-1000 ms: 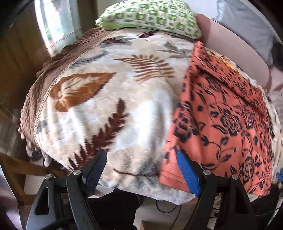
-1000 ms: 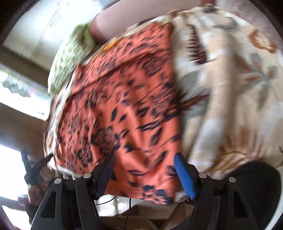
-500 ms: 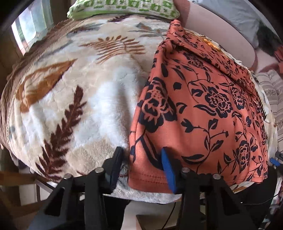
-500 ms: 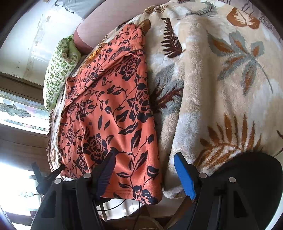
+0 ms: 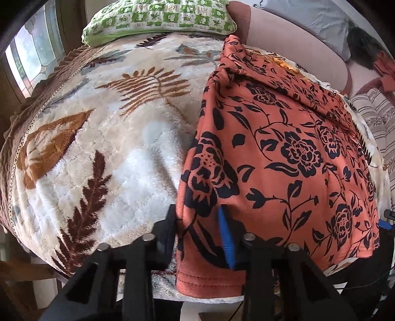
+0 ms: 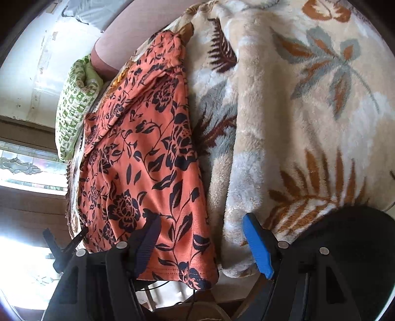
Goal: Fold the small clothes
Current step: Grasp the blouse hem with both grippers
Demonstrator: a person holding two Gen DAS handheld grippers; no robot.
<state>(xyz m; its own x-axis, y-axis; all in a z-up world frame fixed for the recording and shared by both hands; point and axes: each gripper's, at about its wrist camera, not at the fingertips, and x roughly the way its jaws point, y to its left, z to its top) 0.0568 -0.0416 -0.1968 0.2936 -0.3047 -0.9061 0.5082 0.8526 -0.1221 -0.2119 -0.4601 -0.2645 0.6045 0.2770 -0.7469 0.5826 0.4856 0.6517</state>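
Note:
An orange garment with a black flower print (image 5: 284,153) lies flat on a leaf-patterned fleece blanket (image 5: 111,138). It also shows in the right wrist view (image 6: 138,158). My left gripper (image 5: 197,229) is shut on the garment's near left hem corner, with cloth bunched between the jaws. My right gripper (image 6: 202,244) is open, its jaws straddling the garment's near right hem corner without pinching it. The left gripper shows small at the left edge of the right wrist view (image 6: 64,244).
A green checked pillow (image 5: 160,19) lies at the far end of the blanket. A pink headboard or cushion (image 5: 296,44) stands behind the garment. A striped cloth (image 5: 377,123) lies at the right. The blanket's near edge drops off just below both grippers.
My left gripper moved right to the hem corner and closed on it. My right gripper steadied near the other hem corner and stayed open.

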